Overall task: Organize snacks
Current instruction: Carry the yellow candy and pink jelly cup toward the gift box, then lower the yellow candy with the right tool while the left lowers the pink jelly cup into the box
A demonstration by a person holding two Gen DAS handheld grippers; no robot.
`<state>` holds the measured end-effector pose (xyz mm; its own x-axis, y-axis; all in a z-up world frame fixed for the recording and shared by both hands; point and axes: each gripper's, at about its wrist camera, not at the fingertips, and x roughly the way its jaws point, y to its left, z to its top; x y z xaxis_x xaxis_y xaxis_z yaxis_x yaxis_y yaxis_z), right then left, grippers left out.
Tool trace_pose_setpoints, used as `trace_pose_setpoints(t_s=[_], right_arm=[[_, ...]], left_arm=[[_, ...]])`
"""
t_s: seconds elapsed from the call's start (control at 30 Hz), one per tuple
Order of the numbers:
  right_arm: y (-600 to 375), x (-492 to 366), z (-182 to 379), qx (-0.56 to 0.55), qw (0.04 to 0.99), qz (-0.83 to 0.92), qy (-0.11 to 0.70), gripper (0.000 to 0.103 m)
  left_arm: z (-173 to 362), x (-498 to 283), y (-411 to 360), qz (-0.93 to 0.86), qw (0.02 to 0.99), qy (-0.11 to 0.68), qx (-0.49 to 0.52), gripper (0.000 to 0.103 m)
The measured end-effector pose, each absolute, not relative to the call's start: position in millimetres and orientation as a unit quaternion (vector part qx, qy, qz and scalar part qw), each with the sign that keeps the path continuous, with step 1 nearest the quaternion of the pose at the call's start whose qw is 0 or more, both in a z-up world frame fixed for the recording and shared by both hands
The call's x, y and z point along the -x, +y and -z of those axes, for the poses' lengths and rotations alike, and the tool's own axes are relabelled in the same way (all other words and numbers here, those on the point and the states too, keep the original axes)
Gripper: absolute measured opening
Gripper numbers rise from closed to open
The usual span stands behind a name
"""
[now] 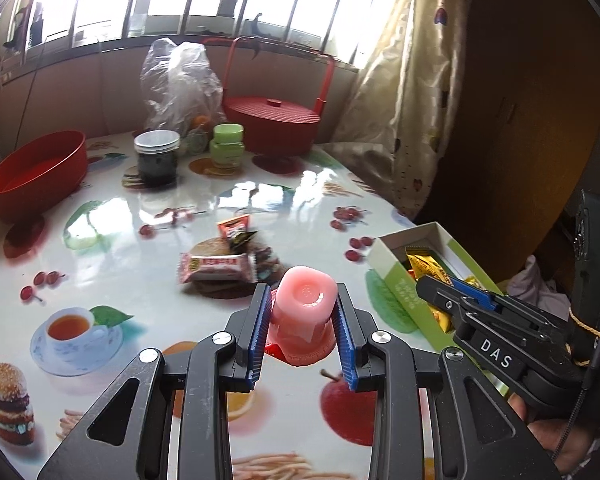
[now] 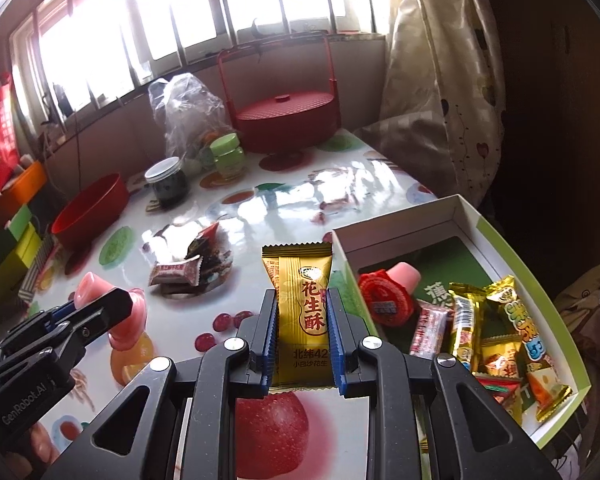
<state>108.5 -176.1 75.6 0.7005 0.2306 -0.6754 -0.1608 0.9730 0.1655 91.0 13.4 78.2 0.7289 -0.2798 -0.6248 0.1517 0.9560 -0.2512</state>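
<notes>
**Carrying two snacks toward the open box**

Spanning most of both views, the table [image 1: 260, 192] wears a glossy cloth printed with fruit, burgers and teacups, under barred windows and a patterned curtain [image 1: 416, 92]. At its far end stand a lidded red basket [image 1: 274, 120], a clear plastic bag [image 1: 180, 76], a dark jar [image 1: 157, 158], a green jar [image 1: 227, 142] and an open red tub [image 1: 40, 172].

The white-and-green box [image 2: 466, 222] lies at the near right edge, already holding several wrapped snacks. It sits just right of the right gripper [image 2: 303, 320], which pinches a gold peanut-crisp packet [image 2: 300, 280] across its width, long axis running forward along the fingers. That hand is the nearer one; a short move rightward should bring the packet over the box.

The left gripper [image 1: 302, 320] is closed on a pink jelly cup [image 1: 306, 304], held base-forward, apparently clear of the cloth, though the angle makes that hard to confirm. The box lies well to its right, beyond the other gripper.

A few loose snacks [image 1: 220, 264] remain mid-table, ahead of both grippers.
</notes>
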Motion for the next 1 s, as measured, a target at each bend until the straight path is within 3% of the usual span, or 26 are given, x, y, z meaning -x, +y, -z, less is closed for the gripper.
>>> trace_pose_setpoints(t_s=[1.0], right_arm=[[-259,-77,-81,-0.076,0.928,-0.036,0.364,0.022]], left_arm=[[-91,-96,-61,0.195,0.914,0.351,0.064,0.032]])
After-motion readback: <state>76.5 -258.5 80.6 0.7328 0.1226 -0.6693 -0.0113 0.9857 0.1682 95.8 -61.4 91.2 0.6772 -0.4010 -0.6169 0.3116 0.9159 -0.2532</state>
